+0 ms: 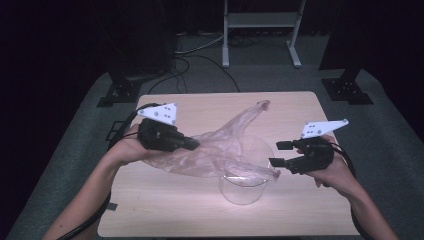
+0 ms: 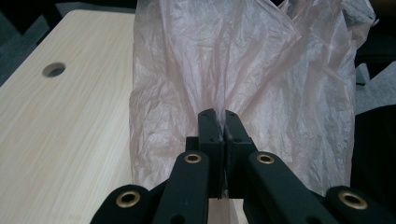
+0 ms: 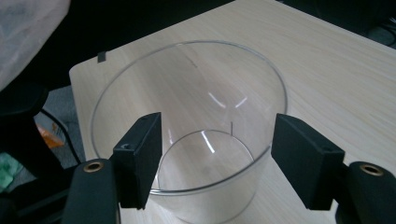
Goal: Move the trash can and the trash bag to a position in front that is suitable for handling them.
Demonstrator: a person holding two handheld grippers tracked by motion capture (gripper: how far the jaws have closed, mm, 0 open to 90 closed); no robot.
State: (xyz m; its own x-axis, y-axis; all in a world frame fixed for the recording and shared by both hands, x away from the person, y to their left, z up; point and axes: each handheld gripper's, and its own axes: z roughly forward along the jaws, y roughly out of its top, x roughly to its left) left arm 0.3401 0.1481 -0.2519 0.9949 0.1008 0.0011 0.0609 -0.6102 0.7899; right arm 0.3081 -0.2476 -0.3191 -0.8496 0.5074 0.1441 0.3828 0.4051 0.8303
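While my left gripper [image 2: 219,122] pinches the thin plastic bag [image 1: 220,147] draped over the clear cup [image 1: 243,186] at six o'clock, my spread right gripper [image 1: 280,154] should, probably, catch the bag's free edge.

Crinkled translucent plastic bag [image 1: 220,150] (pinkish) drapes over an upright clear cup [image 1: 243,189].

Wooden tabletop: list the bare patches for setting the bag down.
Bare: the light wooden tabletop's near-left corner, and the far-right corner behind the right gripper. Crowded: the middle, where the crumpled translucent plastic bag overlaps the clear round container.
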